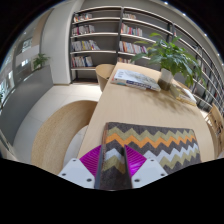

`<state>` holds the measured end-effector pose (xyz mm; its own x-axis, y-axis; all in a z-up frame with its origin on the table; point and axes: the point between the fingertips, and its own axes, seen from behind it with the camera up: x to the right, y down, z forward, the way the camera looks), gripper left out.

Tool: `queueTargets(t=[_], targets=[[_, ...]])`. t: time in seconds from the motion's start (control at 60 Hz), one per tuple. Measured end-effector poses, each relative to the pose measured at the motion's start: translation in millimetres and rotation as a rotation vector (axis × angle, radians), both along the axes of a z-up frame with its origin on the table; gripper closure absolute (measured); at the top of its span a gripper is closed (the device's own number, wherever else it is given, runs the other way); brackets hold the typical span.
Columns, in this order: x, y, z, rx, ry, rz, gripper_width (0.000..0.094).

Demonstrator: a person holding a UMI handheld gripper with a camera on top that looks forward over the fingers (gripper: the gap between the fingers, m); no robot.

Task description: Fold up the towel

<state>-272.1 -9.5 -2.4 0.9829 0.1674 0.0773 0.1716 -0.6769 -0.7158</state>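
Note:
A towel [160,142] with a zigzag pattern in orange, grey, yellow and black lies on the near end of a long wooden table [135,103]. My gripper [113,160] is at the towel's near left corner. Both fingers, with magenta pads [91,158], press on a raised strip of the towel that runs between them. The rest of the towel spreads flat to the right of the fingers.
A stack of books or magazines [134,79] lies at the table's far end beside a green potted plant [172,58]. Bookshelves [100,35] line the back wall. Open floor [45,100] lies left of the table.

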Motion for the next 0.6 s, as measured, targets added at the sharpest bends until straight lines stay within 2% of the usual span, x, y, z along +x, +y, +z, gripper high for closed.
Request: queueTargets(t=[0.05,0.1,0.117,0.3,0.367,0.5,0.6], targets=[[7,1,-1,0.000,-0.024,-0.017,0.0657],[14,3,-1,0.008,-0.066,-0.020,0.0825],[15,3,-1,0.008,-0.077,-0.019,0.0843],[14,-1,6,-0.038,-0.032,0.022,0.0878],[24,1,36,0.008,0.012,0.017,0.0879],[97,12,104,0.103,0.006,-0.046,0.0880],[156,14,124,0.134,0.021,-0.080,0.0880]])
